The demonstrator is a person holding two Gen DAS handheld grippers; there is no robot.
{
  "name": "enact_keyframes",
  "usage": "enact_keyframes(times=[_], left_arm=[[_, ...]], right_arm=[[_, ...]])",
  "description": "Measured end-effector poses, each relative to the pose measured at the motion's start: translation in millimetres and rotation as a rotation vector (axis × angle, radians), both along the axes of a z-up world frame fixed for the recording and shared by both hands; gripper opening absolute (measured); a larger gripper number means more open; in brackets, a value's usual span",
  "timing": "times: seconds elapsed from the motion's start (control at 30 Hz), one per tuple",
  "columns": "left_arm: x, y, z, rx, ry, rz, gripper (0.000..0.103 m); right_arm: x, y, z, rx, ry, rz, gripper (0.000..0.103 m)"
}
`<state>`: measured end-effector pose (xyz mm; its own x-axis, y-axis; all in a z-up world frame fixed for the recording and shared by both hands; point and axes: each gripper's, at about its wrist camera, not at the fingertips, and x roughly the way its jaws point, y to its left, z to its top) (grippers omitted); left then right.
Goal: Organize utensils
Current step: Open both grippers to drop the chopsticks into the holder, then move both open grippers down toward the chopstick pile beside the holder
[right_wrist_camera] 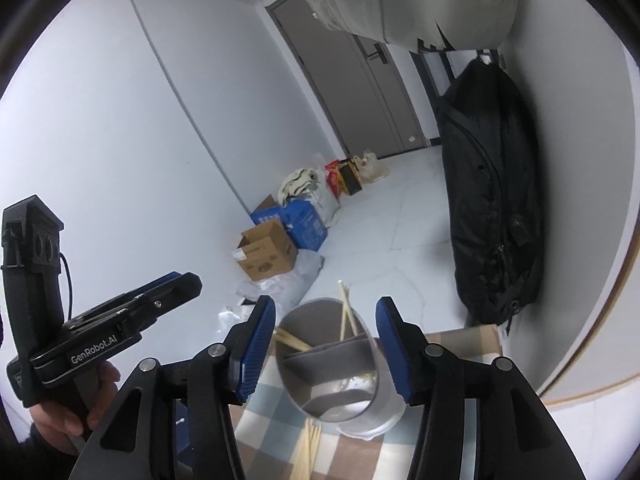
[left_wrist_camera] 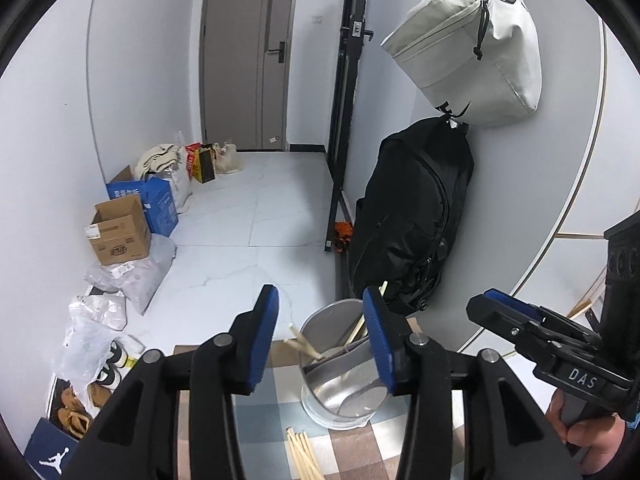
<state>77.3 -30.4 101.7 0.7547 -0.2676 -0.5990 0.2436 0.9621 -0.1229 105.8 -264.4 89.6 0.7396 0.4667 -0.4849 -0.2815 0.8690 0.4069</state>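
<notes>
Two grippers, one holder: both hand-held tools hang above a metal utensil holder (left_wrist_camera: 340, 364) on a checked tablecloth (left_wrist_camera: 276, 412).

Left wrist view, tool: left gripper (left_wrist_camera: 326, 344) with blue pads parted about halfway and nothing between them; the holder shows through the gap, lower down.

Left wrist view, holder: round steel cylinder with a slanted divider; chopsticks (left_wrist_camera: 306, 346) lean in its compartments, their lower ends hidden inside, and one stick behind the right pad is partly covered.

Left wrist view, loose sticks: a bundle of loose chopsticks (left_wrist_camera: 304, 454) lies on the cloth just in front of the holder, cut off by the lower edge.

Left wrist view, neighbour: right gripper (left_wrist_camera: 504, 308) enters at the right, seen side-on, a hand (left_wrist_camera: 584, 436) on its grip; its gap cannot be read from this angle.

Left wrist view, surroundings: black backpack (left_wrist_camera: 412, 216) and pale bag (left_wrist_camera: 468, 44) hang on the wall; cardboard box (left_wrist_camera: 120, 232) on the floor.

Right wrist view, tool: right gripper (right_wrist_camera: 328, 348) roughly half open, empty, the holder (right_wrist_camera: 340, 364) below and beyond the pads.

Right wrist view, holder: blurred; chopsticks (right_wrist_camera: 345, 312) stand at the far side, others lean left, the base partly lost in glare.

Right wrist view, loose sticks: same bundle (right_wrist_camera: 308, 448), partly hidden by the left finger.

Right wrist view, neighbour: left gripper (right_wrist_camera: 176, 284) at the left, side-on, opening unreadable here.
</notes>
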Motion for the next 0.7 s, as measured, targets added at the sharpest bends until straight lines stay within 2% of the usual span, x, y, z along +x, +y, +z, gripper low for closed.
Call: enact_keyframes(times=[0.27,0.33,0.37,0.6,0.7], left_arm=[[-20.2,8.8,0.6,0.006,-0.018,0.038,0.049],[-27.1,11.2,-0.2,0.017,-0.031,0.054,0.061],[-30.3,12.7,-0.2,0.017,-0.039,0.06,0.062],[-50.4,20.3,-9.7,0.021,-0.064,0.087,0.064],[-58.7,24.4,-18.5,0.026,-0.055,0.103,0.078]], right_arm=[[-26.4,8.2,8.6,-0.009,-0.029,0.007,0.064],[-32.6,10.5,9.9,-0.009,-0.037,0.008,0.066],[-36.7,11.8,10.1,-0.01,-0.041,0.009,0.067],[-54.9,21.0,5.5,-0.034,-0.055,0.02,0.074],[-64.2,25.2,-0.3,-0.036,-0.056,0.029,0.076]])
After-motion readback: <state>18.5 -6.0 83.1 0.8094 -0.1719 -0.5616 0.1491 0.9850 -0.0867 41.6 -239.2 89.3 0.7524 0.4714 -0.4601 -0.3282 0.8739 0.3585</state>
